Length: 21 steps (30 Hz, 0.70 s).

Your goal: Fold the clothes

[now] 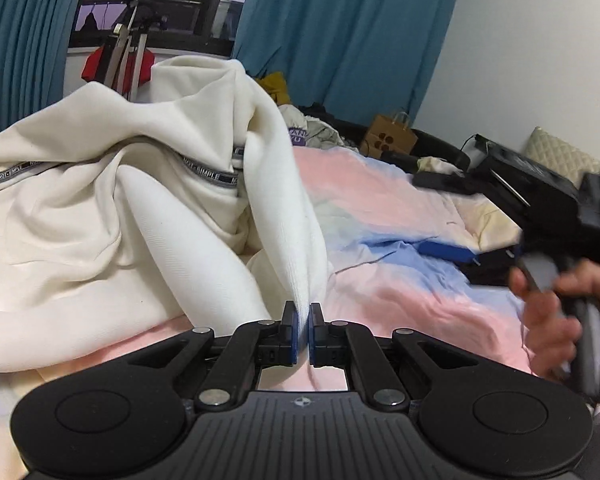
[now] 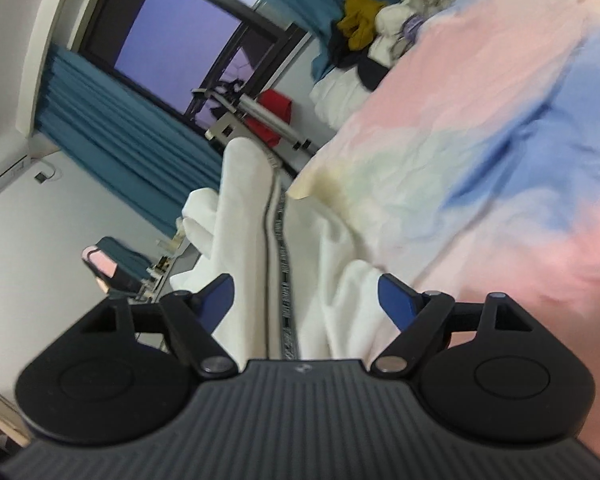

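Barely started: left gripper [image 1: 304, 316] is clamped on a pulled-up edge of the cream garment [image 1: 100, 208], which is still a rumpled heap on the pastel bedspread [image 1: 400, 216], right gripper [image 2: 306, 300] spread wide around its taped seam, no fold visible.

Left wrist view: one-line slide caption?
Left tool shut on a white garment edge, lifting it over the pastel bedsheet.
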Motion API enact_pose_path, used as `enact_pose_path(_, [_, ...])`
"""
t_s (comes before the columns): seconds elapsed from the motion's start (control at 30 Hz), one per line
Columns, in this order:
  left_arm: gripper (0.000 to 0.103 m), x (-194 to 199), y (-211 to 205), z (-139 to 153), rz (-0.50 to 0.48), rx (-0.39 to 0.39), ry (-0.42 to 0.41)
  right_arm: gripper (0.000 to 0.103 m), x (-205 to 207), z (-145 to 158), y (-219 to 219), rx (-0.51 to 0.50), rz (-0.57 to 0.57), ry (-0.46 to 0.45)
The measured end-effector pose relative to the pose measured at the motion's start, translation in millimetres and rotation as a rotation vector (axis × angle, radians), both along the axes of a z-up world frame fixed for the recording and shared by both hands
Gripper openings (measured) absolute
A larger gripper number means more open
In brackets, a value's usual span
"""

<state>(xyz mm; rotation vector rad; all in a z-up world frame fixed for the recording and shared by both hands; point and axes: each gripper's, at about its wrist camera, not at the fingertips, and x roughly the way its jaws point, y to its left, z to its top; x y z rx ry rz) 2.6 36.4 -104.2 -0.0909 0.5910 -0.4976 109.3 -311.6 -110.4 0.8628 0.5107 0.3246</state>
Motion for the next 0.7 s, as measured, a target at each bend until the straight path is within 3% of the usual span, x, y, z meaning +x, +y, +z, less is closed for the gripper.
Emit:
enact_pose_path(0.2, [0.005, 12, 11, -11, 0.001, -0.077, 0.021, 0.075, 58, 24, 37, -0.025, 0.112, -0.078])
enact_pose_path(0.37, [0.005, 31, 17, -23, 0.019, -0.114, 0.048, 0.075, 137, 50, 59, -0.149, 0.061, -0.095])
enact_pose_path(0.57, [0.005, 53, 24, -41, 0.018, -0.13, 0.084, 0.072, 243, 41, 71, -0.242, -0.014, 0.026])
enact_pose_path(0.7, [0.005, 66, 29, -54, 0.007, -0.151, 0.115, 0.067, 280, 17, 77, -0.344, -0.081, 0.113])
